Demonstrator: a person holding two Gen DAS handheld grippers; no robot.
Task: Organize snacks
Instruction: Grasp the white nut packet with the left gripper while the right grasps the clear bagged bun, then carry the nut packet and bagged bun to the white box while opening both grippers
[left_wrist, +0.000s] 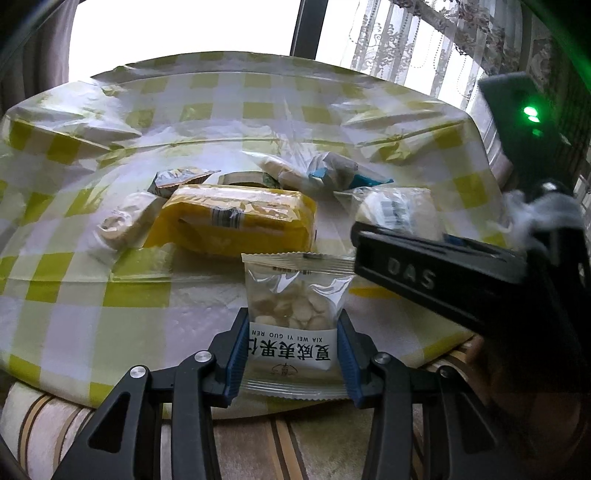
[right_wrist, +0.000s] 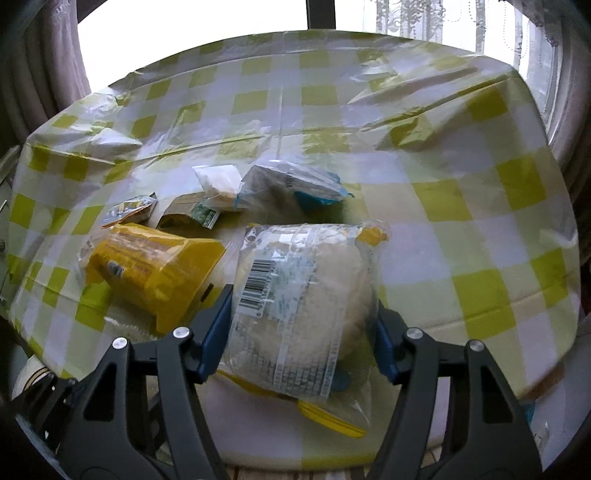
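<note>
Over the checkered table (right_wrist: 461, 206), two packets are being handled at once. A small nut packet (left_wrist: 291, 325) is being pinched at its lower half by the left gripper (left_wrist: 291, 354), fingers narrowed snugly onto both sides; it's looking light and crinkly, so the flat sealed edges are probably the safest place to be gripped. At 12 o'clock in the right view, a bread bun bag (right_wrist: 303, 295) is being straddled by the right gripper (right_wrist: 301, 332), fingers fairly wide and seemingly just meeting the film. Soft and squashy, likely; it should be squeezed gently at the middle. A yellow cracker pack (right_wrist: 155, 269) is lying at 10 o'clock.
</note>
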